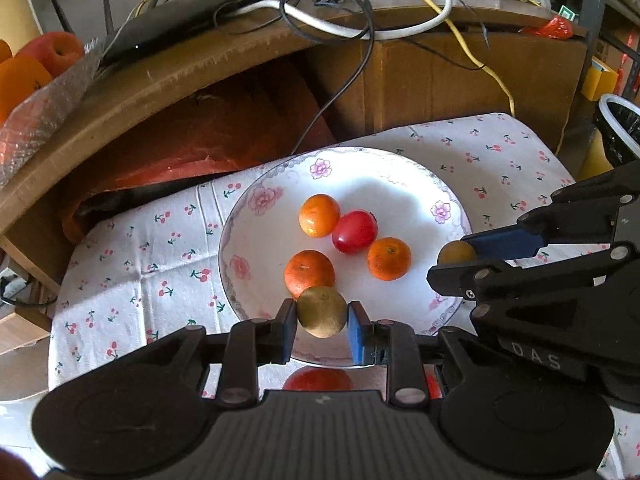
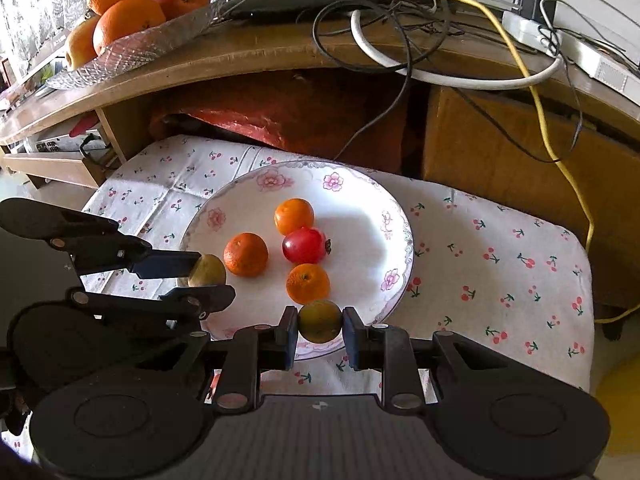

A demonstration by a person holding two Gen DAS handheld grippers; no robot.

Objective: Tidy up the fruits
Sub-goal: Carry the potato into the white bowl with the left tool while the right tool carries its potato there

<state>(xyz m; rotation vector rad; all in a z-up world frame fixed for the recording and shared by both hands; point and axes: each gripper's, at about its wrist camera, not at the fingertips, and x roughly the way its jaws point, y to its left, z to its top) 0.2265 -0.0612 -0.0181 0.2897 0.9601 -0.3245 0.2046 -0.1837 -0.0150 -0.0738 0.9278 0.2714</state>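
Note:
A white floral plate (image 1: 276, 240) (image 2: 360, 208) on the cherry-print cloth holds three small oranges (image 1: 319, 215) (image 2: 294, 216) and a red tomato-like fruit (image 1: 354, 231) (image 2: 304, 245). My left gripper (image 1: 322, 318) (image 2: 200, 276) is shut on a yellow-green round fruit (image 1: 322, 311) (image 2: 208, 270) over the plate's near rim. The right gripper (image 2: 320, 322) (image 1: 454, 258) is shut on a darker green-brown fruit (image 2: 320, 321) (image 1: 456, 253) above the plate's right edge, half hidden by its fingers in the left wrist view.
A wooden shelf (image 2: 248, 56) overhangs behind the plate, carrying tangled cables (image 2: 400, 32) and a glass dish of large oranges and an apple (image 2: 128, 12). Red fruit (image 1: 318, 379) lies on the cloth just under my left gripper. A cardboard box (image 2: 500, 152) stands at the back right.

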